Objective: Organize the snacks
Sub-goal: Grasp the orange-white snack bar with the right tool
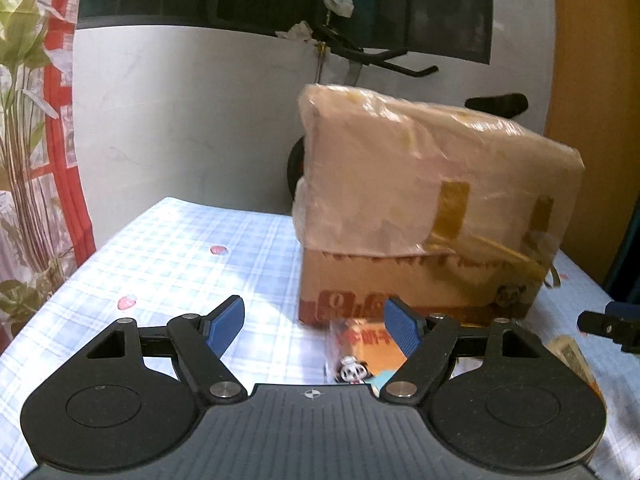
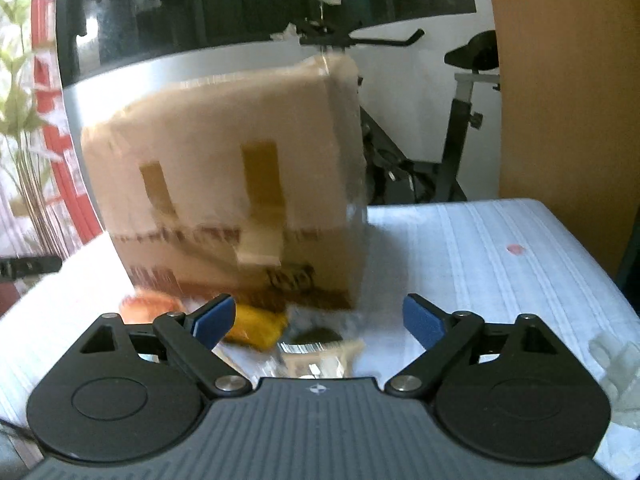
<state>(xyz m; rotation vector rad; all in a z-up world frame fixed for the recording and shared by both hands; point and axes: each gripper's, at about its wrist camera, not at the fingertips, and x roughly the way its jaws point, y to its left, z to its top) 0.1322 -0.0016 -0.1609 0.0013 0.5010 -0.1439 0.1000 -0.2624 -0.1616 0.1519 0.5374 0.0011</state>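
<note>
A taped cardboard box (image 1: 432,208) wrapped in plastic stands on the table; it also shows in the right wrist view (image 2: 232,184). My left gripper (image 1: 316,324) is open and empty, with an orange snack packet (image 1: 360,352) lying in front of the box between its fingers. My right gripper (image 2: 318,320) is open and empty above a yellow snack packet (image 2: 256,326) and a clear-wrapped snack (image 2: 320,350). An orange packet (image 2: 150,306) lies to its left. The right gripper's tip (image 1: 608,326) shows at the left view's right edge.
The table has a blue checked cloth (image 1: 168,248). An exercise bike (image 2: 460,120) and a white wall stand behind it. A curtain (image 1: 36,140) hangs at the left. A clear plastic piece (image 2: 616,364) lies at the right.
</note>
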